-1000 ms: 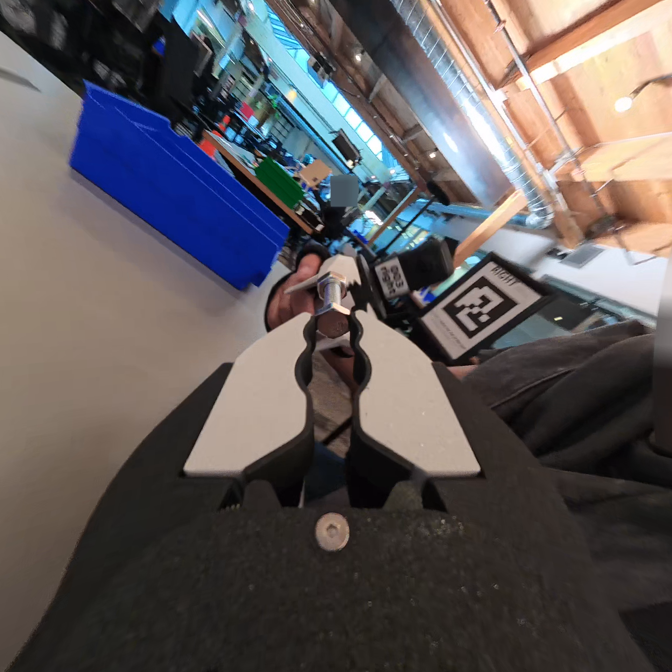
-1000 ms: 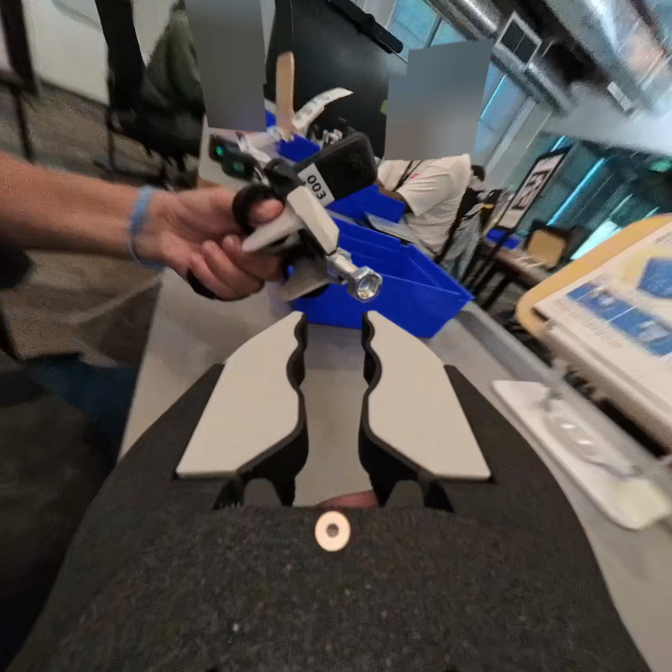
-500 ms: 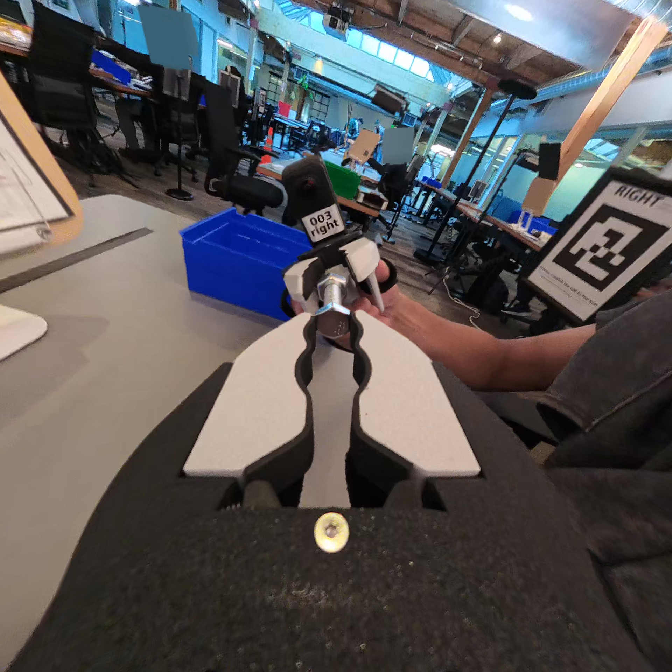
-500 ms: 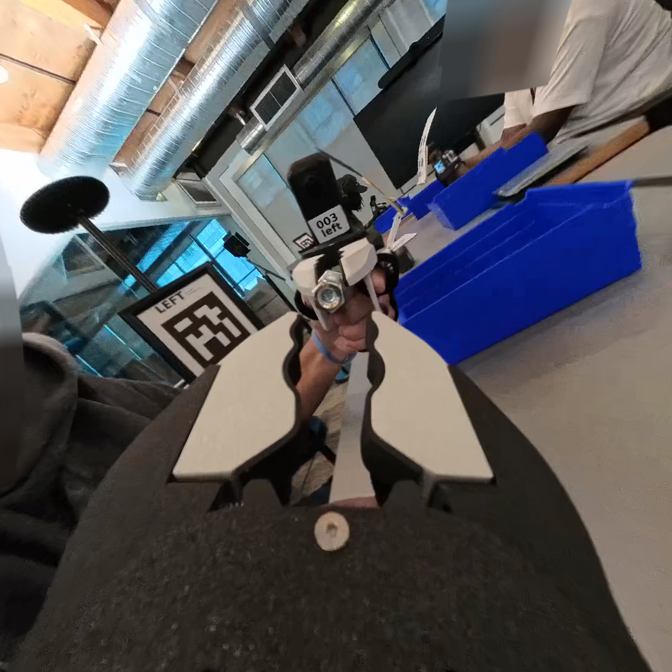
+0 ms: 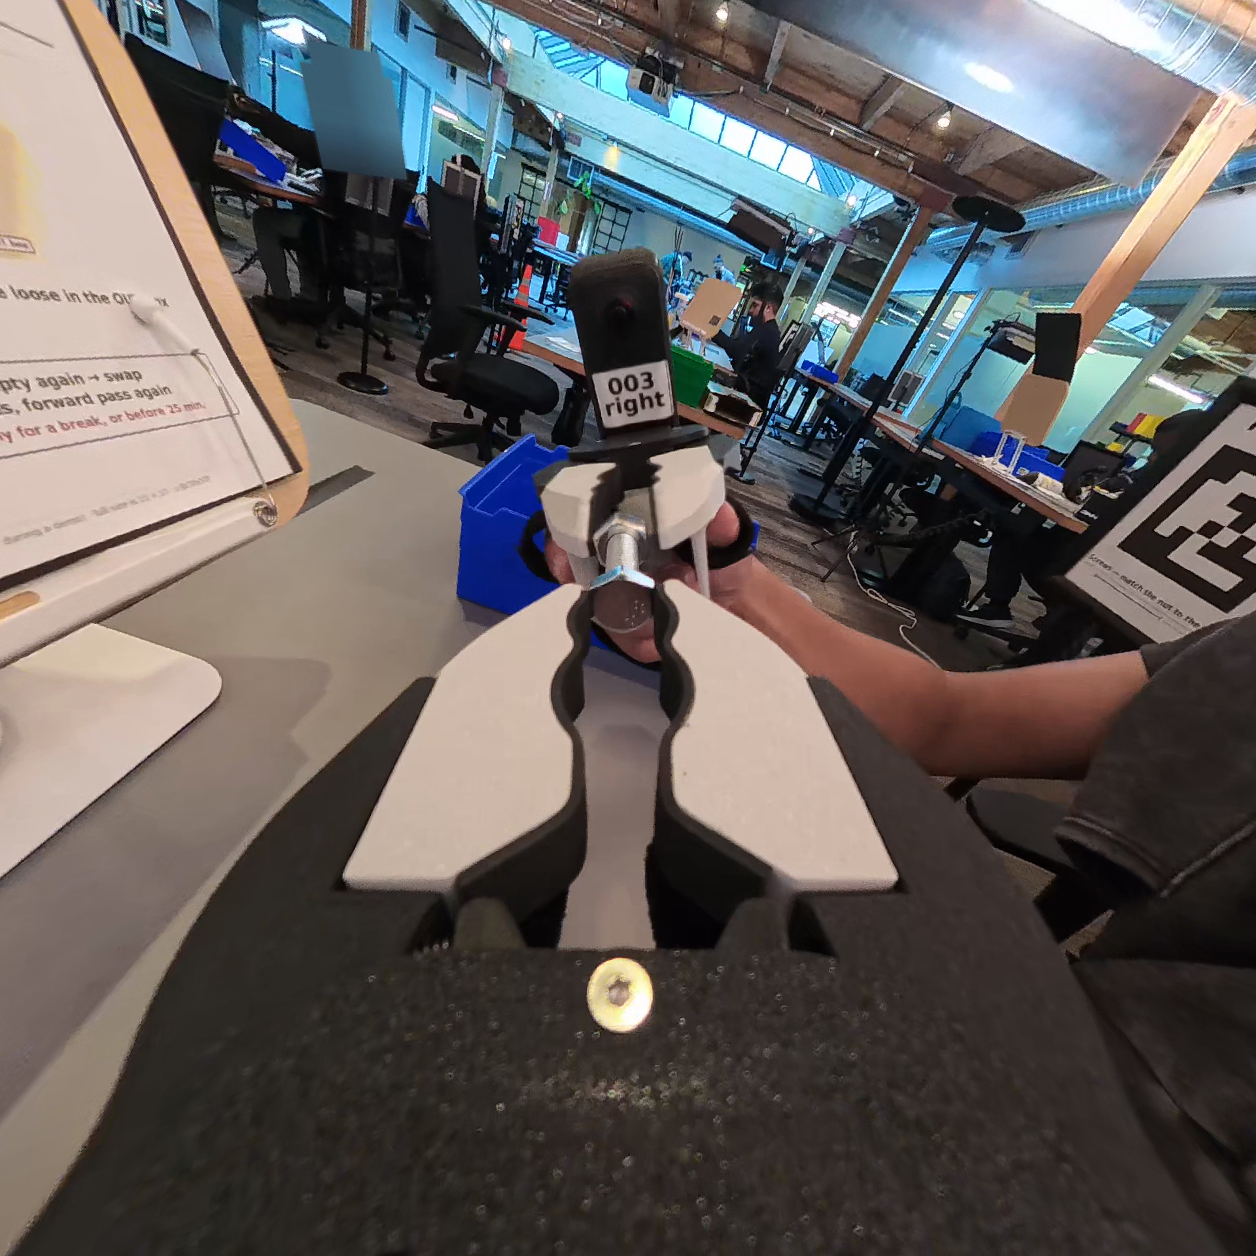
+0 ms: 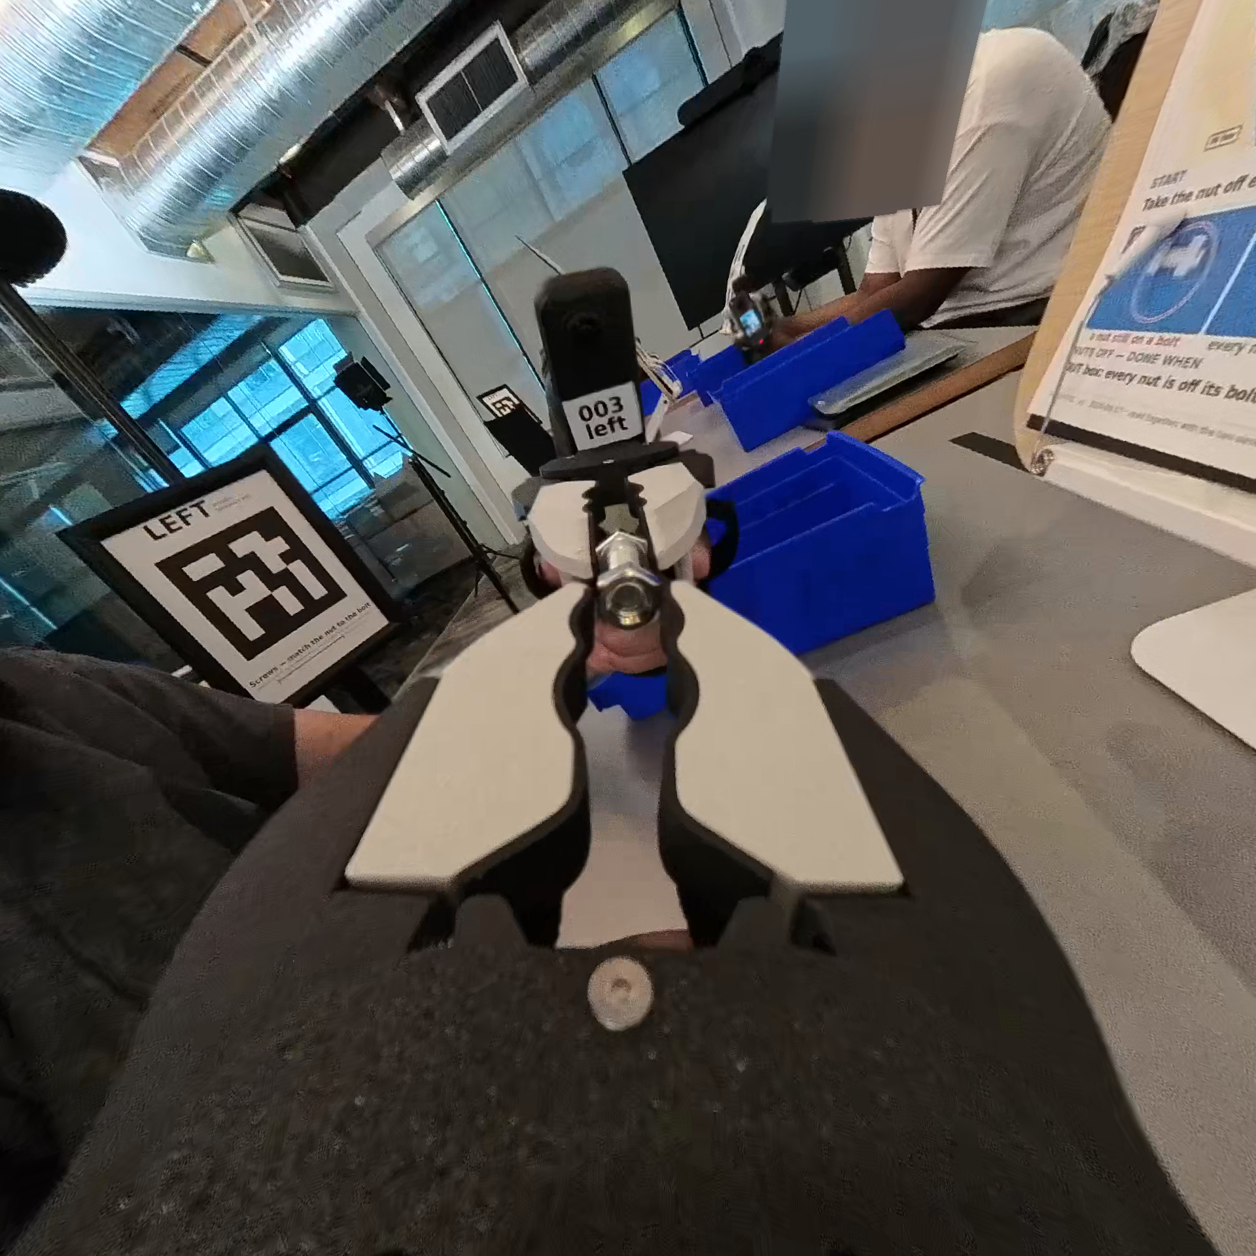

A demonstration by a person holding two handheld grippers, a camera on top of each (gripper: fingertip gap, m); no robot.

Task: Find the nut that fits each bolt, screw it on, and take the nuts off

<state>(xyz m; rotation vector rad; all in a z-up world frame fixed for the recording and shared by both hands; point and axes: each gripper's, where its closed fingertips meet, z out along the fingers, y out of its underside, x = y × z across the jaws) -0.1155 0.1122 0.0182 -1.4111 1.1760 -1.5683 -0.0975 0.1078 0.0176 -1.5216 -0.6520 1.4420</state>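
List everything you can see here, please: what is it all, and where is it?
bolt: one, silver, held in the air between the two grippers
nut: one, silver, on the bolt's end at the right gripper
blue bin: one, blue, on the table behind the grippers
farther bins: several, blue, next table
table: one, grey, underneath
instruction board: one, white sheet on wood, standing on the table
pattern sign: one per view, black and white, at the table's edge
office chair: several, black, room behind
person: one, white shirt, next table
left gripper: white fingers, closed on the bolt
right gripper: white fingers, closed on the nut
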